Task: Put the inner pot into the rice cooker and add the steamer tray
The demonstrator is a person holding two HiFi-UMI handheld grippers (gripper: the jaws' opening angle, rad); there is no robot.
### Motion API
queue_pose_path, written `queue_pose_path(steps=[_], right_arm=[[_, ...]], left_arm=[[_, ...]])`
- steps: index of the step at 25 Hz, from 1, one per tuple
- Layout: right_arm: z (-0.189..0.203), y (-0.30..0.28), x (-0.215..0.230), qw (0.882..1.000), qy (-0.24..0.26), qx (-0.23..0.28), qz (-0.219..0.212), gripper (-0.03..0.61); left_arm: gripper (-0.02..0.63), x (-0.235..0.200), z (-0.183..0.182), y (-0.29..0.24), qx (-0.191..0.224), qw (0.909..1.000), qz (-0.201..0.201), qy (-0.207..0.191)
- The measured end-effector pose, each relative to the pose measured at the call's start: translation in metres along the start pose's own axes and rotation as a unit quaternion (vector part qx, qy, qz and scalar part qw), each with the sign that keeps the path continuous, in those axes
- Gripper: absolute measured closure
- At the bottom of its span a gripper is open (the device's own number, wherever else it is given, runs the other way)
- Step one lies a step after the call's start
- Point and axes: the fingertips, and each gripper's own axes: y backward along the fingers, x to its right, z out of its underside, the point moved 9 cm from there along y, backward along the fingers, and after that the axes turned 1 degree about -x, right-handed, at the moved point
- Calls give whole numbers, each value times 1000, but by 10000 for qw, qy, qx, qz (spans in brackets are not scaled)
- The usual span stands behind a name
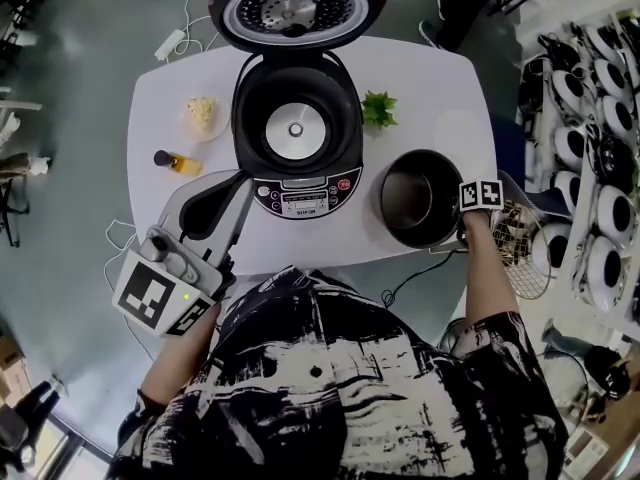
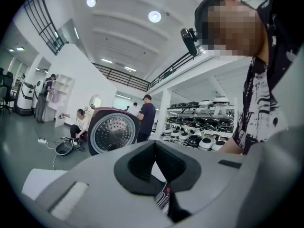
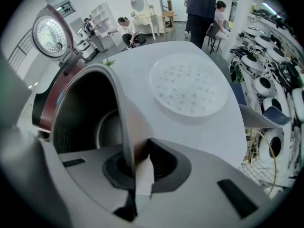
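The rice cooker (image 1: 296, 133) stands open in the middle of the white table (image 1: 440, 78), its lid (image 1: 296, 8) tipped back and its cavity bare. To its right sits the black inner pot (image 1: 418, 200). My right gripper (image 1: 470, 213) points steeply down and is shut on the pot's near right rim. In the right gripper view the rim (image 3: 118, 122) runs up from between the pads of the right gripper (image 3: 137, 172). Beyond the pot lies the white perforated steamer tray (image 3: 190, 87). My left gripper (image 1: 232, 183) is held level at the cooker's front left, shut, with nothing in it (image 2: 167, 201).
A small dish of yellowish food (image 1: 203, 114), a little amber bottle (image 1: 175, 161) and a green sprig (image 1: 378, 109) flank the cooker. A wire basket (image 1: 522, 248) hangs off the table's right edge, beside shelves of cookers (image 1: 590, 118). People stand in the background.
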Motion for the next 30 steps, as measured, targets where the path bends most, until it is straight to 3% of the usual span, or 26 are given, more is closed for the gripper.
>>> queue_pose_path(steps=[7, 11, 17, 21, 26, 30], right_arm=[[-8, 65, 3, 9941, -421, 913, -417, 575], [-37, 132, -29, 9851, -111, 1594, -643, 575], [-102, 208, -119, 9621, 502, 2387, -1221, 574], [-134, 208, -192, 9556, 619, 2357, -1656, 575], [-172, 164, -277, 9469, 1105, 1969, -2290, 574], [-185, 122, -308, 9629, 1174, 1430, -1962, 571]], left_arm=[[609, -3, -1, 4, 115, 9998, 147, 4], [609, -5, -1, 9, 231, 9994, 270, 36], [609, -12, -2, 24, 478, 9981, 379, 96], [609, -20, -3, 45, 568, 9978, 297, 140], [609, -34, -5, 78, 677, 9975, 87, 170], [609, -43, -6, 100, 753, 9970, -49, 174]])
